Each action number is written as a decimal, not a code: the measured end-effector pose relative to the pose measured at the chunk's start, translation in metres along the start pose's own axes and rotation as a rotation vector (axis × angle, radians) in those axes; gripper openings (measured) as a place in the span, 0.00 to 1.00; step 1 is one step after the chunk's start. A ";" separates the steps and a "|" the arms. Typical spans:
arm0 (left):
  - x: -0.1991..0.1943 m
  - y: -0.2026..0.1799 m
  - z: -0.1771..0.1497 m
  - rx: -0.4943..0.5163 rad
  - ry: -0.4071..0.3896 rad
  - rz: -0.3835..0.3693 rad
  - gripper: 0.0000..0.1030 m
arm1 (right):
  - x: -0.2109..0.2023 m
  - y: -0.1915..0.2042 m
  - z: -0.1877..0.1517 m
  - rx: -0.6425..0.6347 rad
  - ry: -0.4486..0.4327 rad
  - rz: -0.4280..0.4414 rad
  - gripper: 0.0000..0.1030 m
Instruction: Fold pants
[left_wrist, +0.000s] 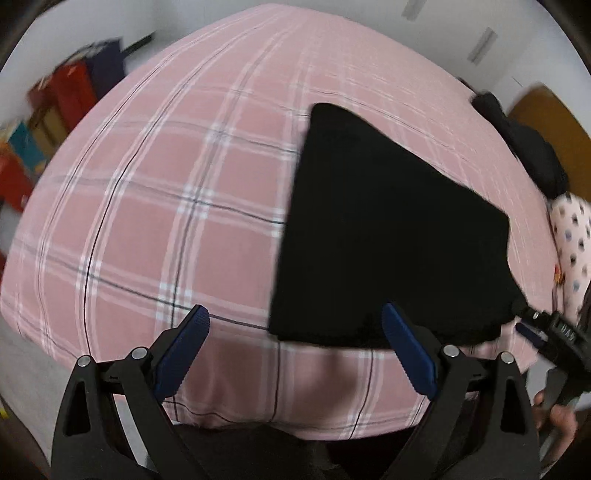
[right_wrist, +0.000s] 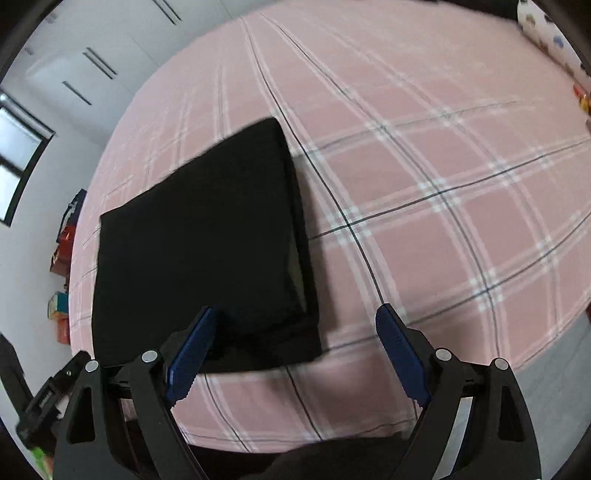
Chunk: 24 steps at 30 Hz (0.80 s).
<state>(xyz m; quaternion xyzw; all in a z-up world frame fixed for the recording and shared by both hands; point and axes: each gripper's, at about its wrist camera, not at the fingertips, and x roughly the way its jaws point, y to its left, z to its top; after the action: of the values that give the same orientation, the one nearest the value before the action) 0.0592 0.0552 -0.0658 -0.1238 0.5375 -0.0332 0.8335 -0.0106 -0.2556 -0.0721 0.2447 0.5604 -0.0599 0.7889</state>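
Observation:
Black pants (left_wrist: 388, 236) lie folded into a flat slab on the pink plaid bed (left_wrist: 166, 206). My left gripper (left_wrist: 295, 325) hovers open over the slab's near left corner, with nothing between its blue pads (left_wrist: 184, 350). In the right wrist view the same pants (right_wrist: 199, 251) sit left of centre. Above their near right corner my right gripper (right_wrist: 295, 325) stands open and empty. That gripper also shows at the right edge of the left wrist view as the right gripper (left_wrist: 554, 332), beside the pants' near right corner, with a hand below it.
Dark clothes (left_wrist: 524, 147) and a dotted white pillow (left_wrist: 572, 251) lie at the bed's right side. Red and coloured boxes (left_wrist: 55, 103) stand on the floor at the left. White wardrobe doors (right_wrist: 92, 66) and a window (right_wrist: 18, 155) lie beyond. The bed's near edge (right_wrist: 295, 435) is just below the grippers.

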 end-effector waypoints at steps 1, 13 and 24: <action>-0.001 0.003 0.001 -0.020 -0.004 -0.008 0.90 | 0.005 0.004 0.003 -0.008 0.013 0.009 0.83; -0.042 0.038 -0.011 -0.093 -0.066 -0.004 0.90 | -0.029 0.145 0.015 -0.285 -0.019 0.005 0.33; -0.089 0.088 -0.014 -0.158 -0.136 -0.006 0.92 | -0.016 0.352 -0.023 -0.424 0.149 0.434 0.31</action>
<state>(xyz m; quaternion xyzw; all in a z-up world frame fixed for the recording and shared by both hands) 0.0024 0.1551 -0.0139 -0.1925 0.4805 0.0153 0.8555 0.0931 0.0590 0.0491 0.1924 0.5515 0.2464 0.7734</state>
